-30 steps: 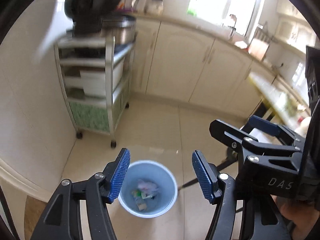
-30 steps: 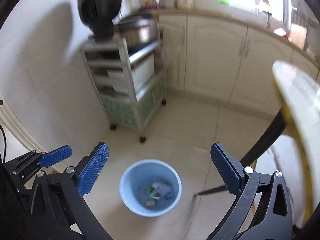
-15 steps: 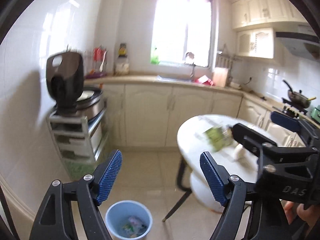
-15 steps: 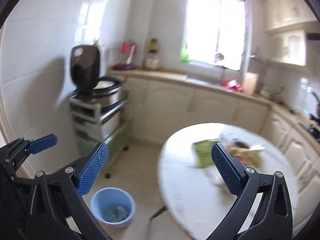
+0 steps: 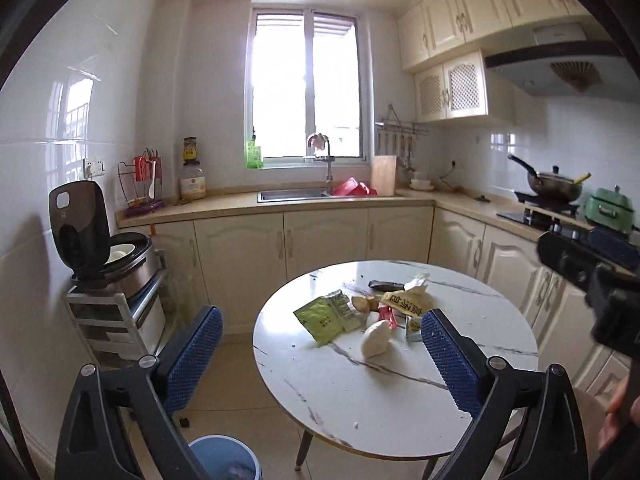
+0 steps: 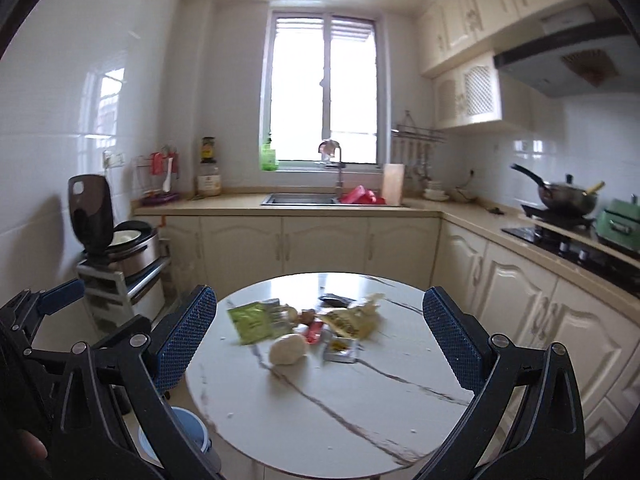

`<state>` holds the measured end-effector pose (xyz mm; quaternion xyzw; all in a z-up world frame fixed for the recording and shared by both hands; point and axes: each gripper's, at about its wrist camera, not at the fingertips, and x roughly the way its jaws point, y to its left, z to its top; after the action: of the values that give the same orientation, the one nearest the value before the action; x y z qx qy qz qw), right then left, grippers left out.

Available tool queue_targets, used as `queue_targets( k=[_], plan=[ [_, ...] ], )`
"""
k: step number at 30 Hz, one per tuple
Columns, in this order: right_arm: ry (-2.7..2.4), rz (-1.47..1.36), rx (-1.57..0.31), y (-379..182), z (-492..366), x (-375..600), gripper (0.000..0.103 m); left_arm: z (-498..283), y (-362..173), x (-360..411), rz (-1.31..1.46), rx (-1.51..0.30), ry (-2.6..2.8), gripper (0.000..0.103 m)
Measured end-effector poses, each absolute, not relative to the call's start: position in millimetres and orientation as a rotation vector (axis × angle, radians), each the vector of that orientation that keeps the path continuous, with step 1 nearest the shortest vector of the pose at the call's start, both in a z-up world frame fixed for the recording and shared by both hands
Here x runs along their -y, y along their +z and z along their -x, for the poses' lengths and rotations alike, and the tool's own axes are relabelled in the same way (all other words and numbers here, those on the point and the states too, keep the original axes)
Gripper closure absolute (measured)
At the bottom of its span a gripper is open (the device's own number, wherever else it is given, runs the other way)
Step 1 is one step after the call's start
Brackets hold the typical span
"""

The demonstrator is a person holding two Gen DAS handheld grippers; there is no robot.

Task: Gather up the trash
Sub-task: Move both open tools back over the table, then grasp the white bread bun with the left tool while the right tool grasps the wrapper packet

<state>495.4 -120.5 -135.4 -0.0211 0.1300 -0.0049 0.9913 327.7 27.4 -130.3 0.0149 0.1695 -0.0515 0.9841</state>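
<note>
Trash lies in a heap on the round white marble table point(image 5: 400, 412): a green packet point(image 5: 322, 322), a white crumpled lump point(image 5: 376, 338), a yellow wrapper point(image 5: 404, 304) and a small red wrapper point(image 5: 387, 316). The right wrist view shows the same green packet point(image 6: 251, 322), white lump point(image 6: 287, 349) and yellow wrapper point(image 6: 348, 320). My left gripper point(image 5: 320, 322) hovers short of the table, its jaws opening wide with nothing between them. My right gripper point(image 6: 319, 300) is open and empty, also short of the heap. The blue bin point(image 5: 224, 460) stands on the floor by the table's left side.
A rice cooker with its lid up point(image 5: 108, 252) sits on a wheeled trolley point(image 5: 116, 320) by the left wall. Cream cabinets and a sink point(image 5: 296, 195) run along the back. A pan on the stove point(image 5: 554, 186) is at the right.
Both grippers swung up from looking down at the blue bin to facing the table with the trash. The left jaws spread wider; the right jaws stayed wide.
</note>
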Motion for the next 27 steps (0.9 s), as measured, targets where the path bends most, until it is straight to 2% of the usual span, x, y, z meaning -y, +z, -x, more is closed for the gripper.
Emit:
queue_targets(
  k=[8, 16, 19, 21, 22, 23, 25, 27],
  plan=[
    [-0.079, -0.030, -0.361, -170.4, -526.1, 190.9, 0.000, -413.7, -140.9, 20.7, -0.097, -0.465, -0.111, 0.005],
    [-0.127, -0.041, -0.516, -228.3, -580.3, 226.3, 0.000, -557.1, -178.9, 59.4, -0.089, -0.705, -0.236, 0.005],
    [-0.134, -0.041, -0.566, -246.3, -600.1, 237.5, 0.000, -603.6, -198.0, 65.3, -0.110, -0.754, -0.207, 0.012],
    [-0.138, -0.036, -0.602, -257.0, -614.6, 241.0, 0.000, -629.8, -210.6, 71.5, -0.141, -0.793, -0.220, 0.035],
    [-0.137, -0.031, -0.620, -261.2, -622.3, 241.6, 0.000, -635.3, -215.1, 72.3, -0.146, -0.810, -0.226, 0.040],
    [-0.132, -0.025, -0.634, -264.3, -628.8, 241.0, 0.000, -643.1, -217.6, 73.6, -0.143, -0.822, -0.238, 0.050],
    [-0.121, -0.012, -0.654, -269.3, -641.7, 237.2, 0.000, -655.6, -221.0, 74.5, -0.134, -0.835, -0.261, 0.052],
    [-0.104, 0.000, -0.676, -272.4, -655.1, 230.9, 0.000, -668.5, -223.2, 76.0, -0.144, -0.841, -0.278, 0.060]
  ],
)
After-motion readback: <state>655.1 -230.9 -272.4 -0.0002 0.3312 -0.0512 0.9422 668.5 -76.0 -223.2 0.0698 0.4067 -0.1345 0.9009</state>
